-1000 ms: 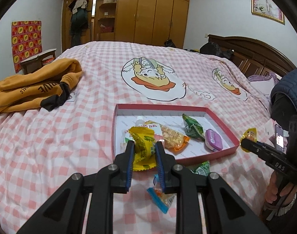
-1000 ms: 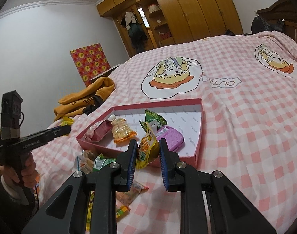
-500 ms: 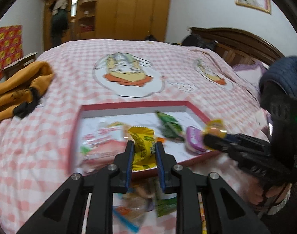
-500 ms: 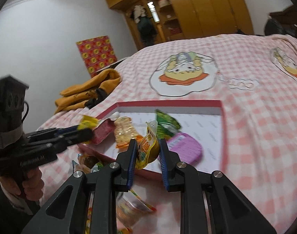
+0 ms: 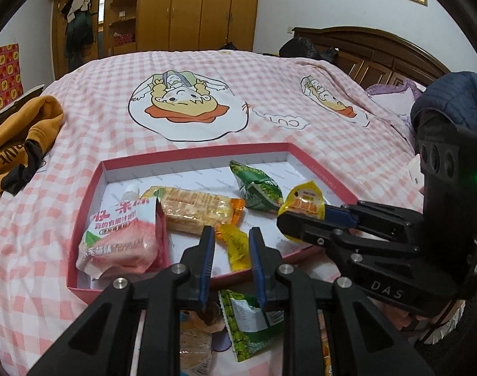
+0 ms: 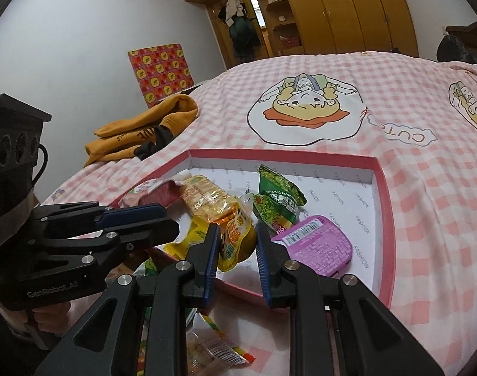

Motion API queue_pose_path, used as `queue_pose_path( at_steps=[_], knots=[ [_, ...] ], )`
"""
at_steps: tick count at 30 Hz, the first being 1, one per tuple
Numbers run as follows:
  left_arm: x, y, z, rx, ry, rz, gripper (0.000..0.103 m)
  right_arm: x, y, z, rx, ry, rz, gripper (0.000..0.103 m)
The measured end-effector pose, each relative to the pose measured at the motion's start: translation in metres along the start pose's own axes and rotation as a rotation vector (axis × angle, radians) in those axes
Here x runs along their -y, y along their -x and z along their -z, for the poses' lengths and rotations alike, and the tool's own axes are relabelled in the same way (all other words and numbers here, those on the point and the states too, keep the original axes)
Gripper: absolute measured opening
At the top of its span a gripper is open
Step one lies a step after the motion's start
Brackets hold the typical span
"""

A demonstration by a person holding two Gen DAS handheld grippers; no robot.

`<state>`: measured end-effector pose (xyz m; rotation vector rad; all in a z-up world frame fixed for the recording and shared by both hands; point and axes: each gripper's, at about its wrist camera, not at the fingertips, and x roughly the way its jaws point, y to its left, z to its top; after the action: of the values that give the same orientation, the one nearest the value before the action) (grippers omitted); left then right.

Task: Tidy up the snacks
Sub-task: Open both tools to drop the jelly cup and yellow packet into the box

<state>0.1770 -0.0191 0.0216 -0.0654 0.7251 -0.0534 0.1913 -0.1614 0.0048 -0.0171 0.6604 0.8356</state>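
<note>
A red-rimmed white tray (image 5: 91,206) lies on the pink checked bed. It holds a pink pouch (image 5: 122,238), a cracker packet (image 5: 197,210), a green pea packet (image 5: 257,188) and a purple packet (image 6: 320,247). My left gripper (image 5: 230,241) reaches low over the tray's near wall, shut on a yellow packet (image 5: 236,250) whose lower end hangs close to the tray floor. My right gripper (image 6: 238,244) is shut on a small yellow-orange packet (image 6: 238,238) above the tray's near edge. In the left wrist view that right gripper (image 5: 301,216) comes in from the right.
Several loose snacks (image 5: 251,322) lie on the bed just in front of the tray. A folded orange hoodie (image 6: 147,125) sits at the far left. The wooden headboard (image 5: 379,50) and a dark jacket (image 5: 451,100) are on the right, wardrobes at the back.
Both grippers have moved forward and down to the tray's near edge and closer to each other. Each still carries its packet, and the left one's yellow packet now sits lower between the fingers.
</note>
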Motion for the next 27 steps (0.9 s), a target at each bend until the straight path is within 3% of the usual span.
queue_pose_path(
  at_steps=[7, 10, 15, 22, 27],
  knots=[
    [0.003, 0.004, -0.001, 0.015, -0.016, -0.012, 0.045, 0.002, -0.003, -0.001, 0.008, -0.005, 0.016, 0.024],
    [0.004, 0.008, -0.001, 0.030, -0.024, -0.019, 0.051, 0.004, -0.002, -0.001, 0.017, -0.014, 0.026, 0.031],
    [0.002, 0.018, -0.003, 0.075, -0.018, -0.034, 0.070, 0.009, 0.004, 0.000, 0.040, -0.037, 0.030, 0.040],
    [-0.006, 0.026, -0.007, 0.088, 0.000, -0.043, 0.077, 0.008, 0.011, 0.000, 0.068, -0.034, 0.029, 0.061],
    [-0.011, 0.029, -0.005, 0.087, 0.010, -0.053, 0.077, 0.008, 0.019, 0.000, 0.092, -0.042, 0.036, 0.064]
  ],
)
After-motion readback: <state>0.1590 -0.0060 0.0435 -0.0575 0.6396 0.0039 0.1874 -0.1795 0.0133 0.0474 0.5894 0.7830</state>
